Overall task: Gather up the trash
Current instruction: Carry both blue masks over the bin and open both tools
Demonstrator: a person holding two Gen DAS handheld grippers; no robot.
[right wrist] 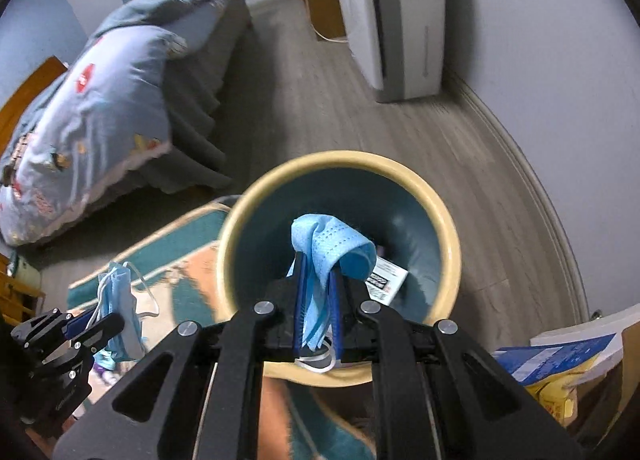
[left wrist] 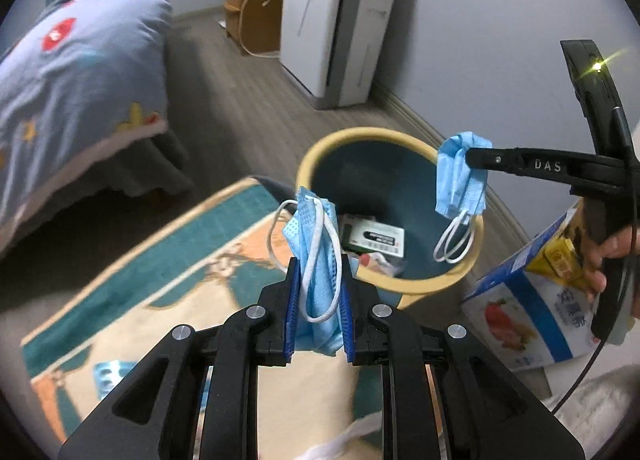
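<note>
A round bin with a cream rim [left wrist: 420, 284] [right wrist: 454, 236] and teal inside stands on the floor, with paper trash [left wrist: 374, 238] [right wrist: 386, 274] at its bottom. My left gripper [left wrist: 319, 272] [right wrist: 102, 320] is shut on a blue face mask [left wrist: 316, 260] [right wrist: 118, 300], held over the rug just left of the bin. My right gripper [right wrist: 318, 276] [left wrist: 472, 157] is shut on a second blue face mask [right wrist: 332, 244] [left wrist: 460, 183], which hangs over the bin's opening with its white ear loops dangling.
A patterned teal and orange rug [left wrist: 160, 272] [right wrist: 188, 284] lies left of the bin. A bed with a blue quilt [left wrist: 72, 71] [right wrist: 100, 107] is at the left. A white appliance [left wrist: 336, 27] [right wrist: 404, 15] stands by the wall. A blue and white carton [left wrist: 528, 312] [right wrist: 560, 356] sits right of the bin.
</note>
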